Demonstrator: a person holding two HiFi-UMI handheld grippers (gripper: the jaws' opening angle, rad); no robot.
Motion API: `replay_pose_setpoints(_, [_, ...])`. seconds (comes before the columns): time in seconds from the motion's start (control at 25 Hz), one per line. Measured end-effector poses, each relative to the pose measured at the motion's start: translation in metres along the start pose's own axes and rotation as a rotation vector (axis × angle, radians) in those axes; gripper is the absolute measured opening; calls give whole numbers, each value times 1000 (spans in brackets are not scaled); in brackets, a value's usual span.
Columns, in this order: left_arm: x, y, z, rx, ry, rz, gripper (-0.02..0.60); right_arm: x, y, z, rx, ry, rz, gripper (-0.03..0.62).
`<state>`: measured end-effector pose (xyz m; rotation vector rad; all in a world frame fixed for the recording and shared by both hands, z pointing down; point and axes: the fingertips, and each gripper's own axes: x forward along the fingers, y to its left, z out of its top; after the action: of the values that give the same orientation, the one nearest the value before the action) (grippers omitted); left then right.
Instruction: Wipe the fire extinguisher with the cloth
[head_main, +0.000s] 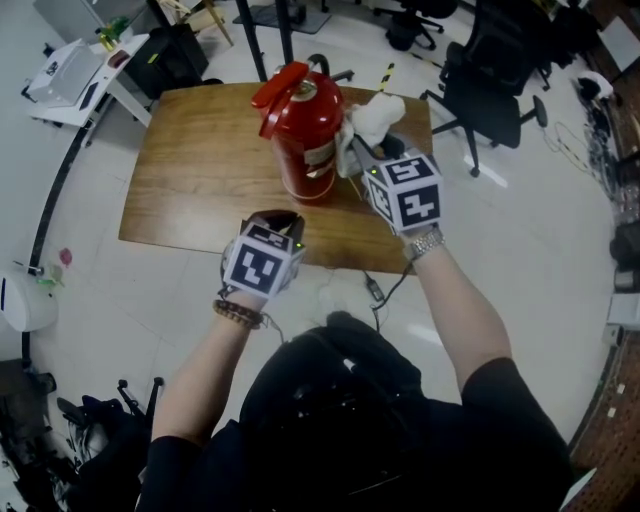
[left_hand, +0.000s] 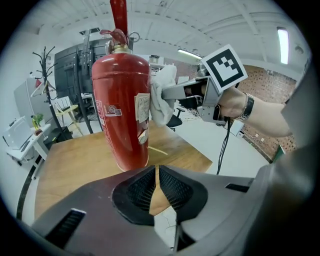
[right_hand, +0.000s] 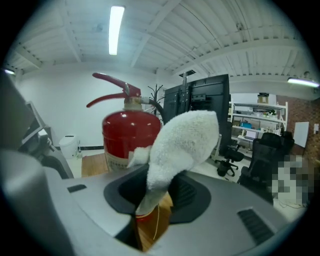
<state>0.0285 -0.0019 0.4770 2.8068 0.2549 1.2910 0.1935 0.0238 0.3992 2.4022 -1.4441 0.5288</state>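
- Centrally, the brown rectangular wooden table stands on a pale floor, with a black office chair beyond its far right corner.
- On the table's far half stands the red metal fire extinguisher, upright, its red lever handle on top and a pale label on its body. The left gripper view shows it straight ahead, and the right gripper view shows it just behind the cloth.
- To its right are the right tongs, grey with a marker cube – their jaws are clamped on the cloth, whose lower end is pinched between the dark pads. A metal wristwatch sits on that wrist.
- Nearer the person, the left tongs hover over the table's near edge, pointing down toward the extinguisher's base and apart from it. Their jaws are together with nothing between them. A beaded bracelet circles that wrist.
- Smallest is the fluffy white cloth – it bunches up above the right tongs and presses against the extinguisher's right side at label height.
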Motion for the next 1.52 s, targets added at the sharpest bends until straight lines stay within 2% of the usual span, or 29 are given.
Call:
replay_pose_setpoints(0.44, [26, 7, 2, -34, 52, 24, 12, 38, 0, -67, 33, 102, 67, 130])
replay_pose_setpoints(1.04, [41, 13, -5, -64, 102, 64, 12, 74, 15, -141, -6, 230, 136, 130])
replay_pose_setpoints(1.24, [42, 18, -2, -60, 97, 56, 12, 83, 16, -157, -5, 273, 127, 130])
replay_pose_setpoints(1.52, [37, 31, -13, -25, 99, 16, 12, 95, 20, -187, 17, 342, 64, 130])
